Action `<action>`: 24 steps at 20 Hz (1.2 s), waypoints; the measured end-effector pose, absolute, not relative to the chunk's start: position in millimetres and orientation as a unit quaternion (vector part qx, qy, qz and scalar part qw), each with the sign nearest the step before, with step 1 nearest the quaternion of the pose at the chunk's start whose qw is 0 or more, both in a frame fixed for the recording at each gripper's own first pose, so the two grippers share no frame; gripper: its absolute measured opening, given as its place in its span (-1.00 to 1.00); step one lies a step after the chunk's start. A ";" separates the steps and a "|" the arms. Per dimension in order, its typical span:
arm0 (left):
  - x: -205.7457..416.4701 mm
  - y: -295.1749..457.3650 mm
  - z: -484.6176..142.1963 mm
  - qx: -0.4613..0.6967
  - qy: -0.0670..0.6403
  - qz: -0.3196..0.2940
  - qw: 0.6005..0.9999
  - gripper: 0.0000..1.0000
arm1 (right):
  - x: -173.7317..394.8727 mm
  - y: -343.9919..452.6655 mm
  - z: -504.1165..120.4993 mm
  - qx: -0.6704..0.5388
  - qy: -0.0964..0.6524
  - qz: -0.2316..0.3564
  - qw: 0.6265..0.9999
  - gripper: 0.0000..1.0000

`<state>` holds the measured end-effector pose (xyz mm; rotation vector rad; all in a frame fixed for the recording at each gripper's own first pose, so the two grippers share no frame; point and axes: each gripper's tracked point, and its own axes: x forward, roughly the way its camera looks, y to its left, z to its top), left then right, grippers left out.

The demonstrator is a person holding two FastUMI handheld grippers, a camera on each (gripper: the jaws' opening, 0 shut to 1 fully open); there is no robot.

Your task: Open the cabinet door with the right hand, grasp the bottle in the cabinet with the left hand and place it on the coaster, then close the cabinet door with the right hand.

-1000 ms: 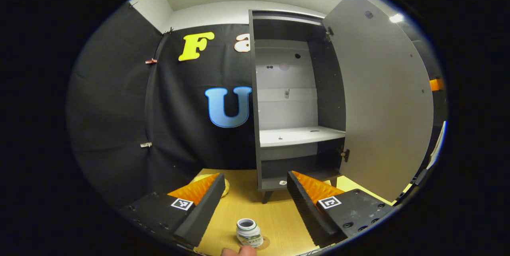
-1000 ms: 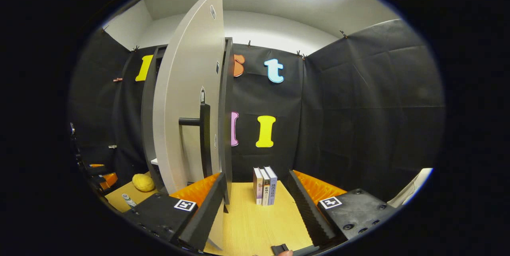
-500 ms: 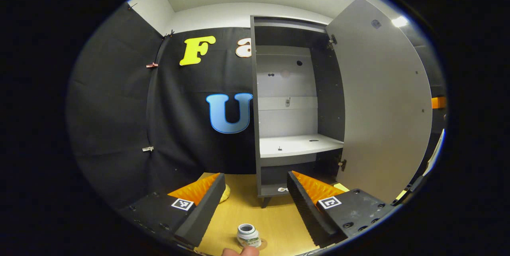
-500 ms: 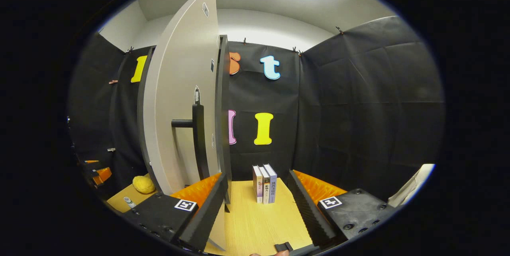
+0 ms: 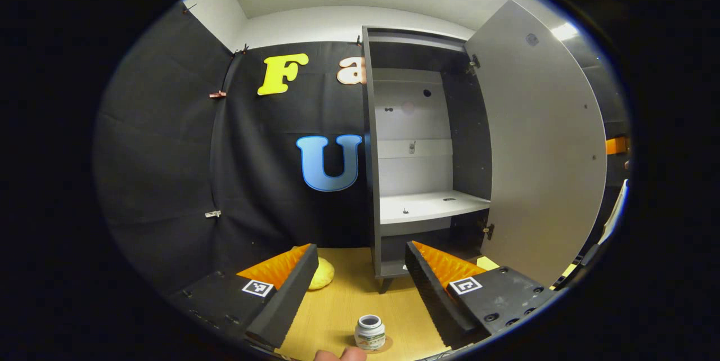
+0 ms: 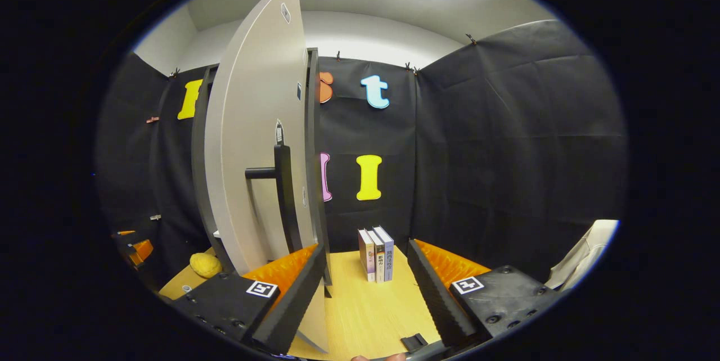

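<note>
A small white bottle (image 5: 369, 332) with a dark cap stands upright on a round brown coaster (image 5: 383, 344) on the wooden table, low in the left gripper view. My left gripper (image 5: 358, 260) is open above and behind the bottle, with nothing between its fingers. The tall dark cabinet (image 5: 419, 153) stands open, its pale shelf (image 5: 430, 205) bare and its grey door (image 5: 540, 147) swung out to the right. In the right gripper view the door (image 6: 256, 130) is seen edge on, with its dark bar handle (image 6: 281, 195) just beyond my open right gripper (image 6: 365, 257).
A yellow soft lump (image 5: 322, 274) lies on the table left of the cabinet foot, also seen as the yellow lump (image 6: 205, 265). Three books (image 6: 377, 254) stand upright by the back cloth. A small black block (image 6: 414, 342) lies at the table's near edge. A fingertip (image 5: 337, 355) shows at the bottom.
The left gripper has drawn back and turned left, so the bottle on its coaster now sits more to the right between the fingers. The right gripper shifted slightly; the door stays open.
</note>
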<state>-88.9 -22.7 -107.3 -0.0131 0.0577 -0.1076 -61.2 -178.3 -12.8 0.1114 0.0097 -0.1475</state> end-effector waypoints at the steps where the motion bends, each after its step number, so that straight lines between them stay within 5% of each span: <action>1: -89.4 -20.2 -107.6 -0.006 0.028 -0.055 0.998 0.95 | -64.3 -172.2 -12.8 0.057 0.005 -0.072 0.996 0.92; 24: -92.8 40.2 -120.4 -0.013 0.036 -0.037 0.999 0.99 | -47.3 -13.5 -13.8 0.076 0.011 0.033 0.996 0.94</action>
